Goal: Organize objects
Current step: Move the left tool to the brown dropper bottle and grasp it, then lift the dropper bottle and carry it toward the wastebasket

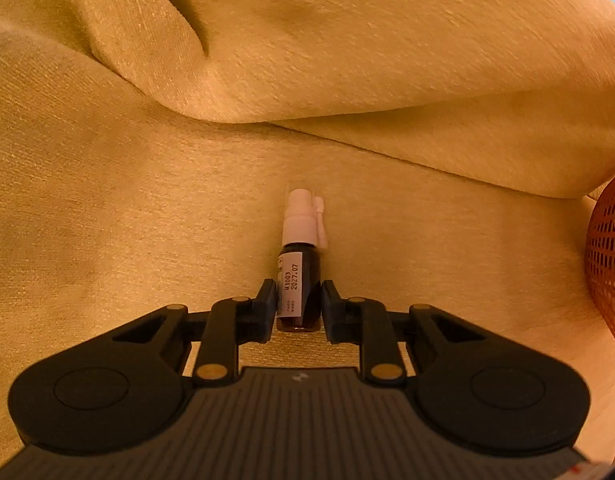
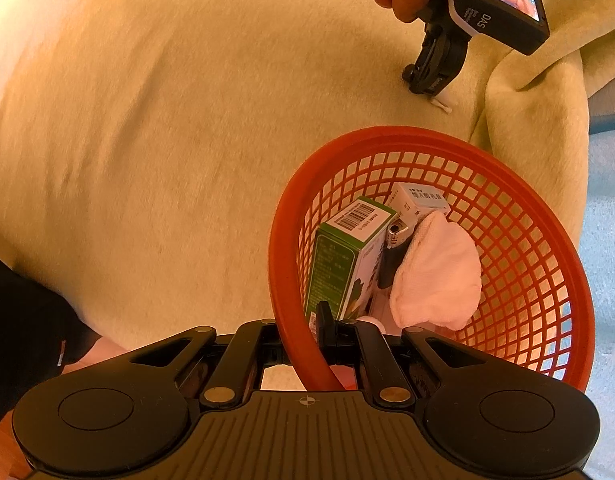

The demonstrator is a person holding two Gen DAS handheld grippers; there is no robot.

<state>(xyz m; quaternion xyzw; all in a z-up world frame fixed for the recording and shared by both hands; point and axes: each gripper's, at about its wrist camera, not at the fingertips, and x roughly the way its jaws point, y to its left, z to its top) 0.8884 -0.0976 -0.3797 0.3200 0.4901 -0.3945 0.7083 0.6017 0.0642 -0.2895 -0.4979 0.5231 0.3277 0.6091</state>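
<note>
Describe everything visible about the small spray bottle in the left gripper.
The spray bottle is small, of dark brown glass by its look, with a white pump top and a slim white nozzle folded alongside. A white label reads M1003 2027.07. It points away from the camera above the yellow blanket, its lower body between the left gripper's black fingers.

A soft, matt yellow cloth with a fine ribbed weave (image 1: 147,200) covers the surface. The small dark glass spray bottle (image 1: 299,284) looks glossy, with a paper label and a smooth white plastic nozzle. The red plastic lattice basket (image 2: 507,168) has a slight sheen. Inside lie a glossy green-and-white cardboard box (image 2: 343,256), a fluffy pale pink cloth (image 2: 439,276) and a black lighter with a shiny metal top (image 2: 393,256).
</note>
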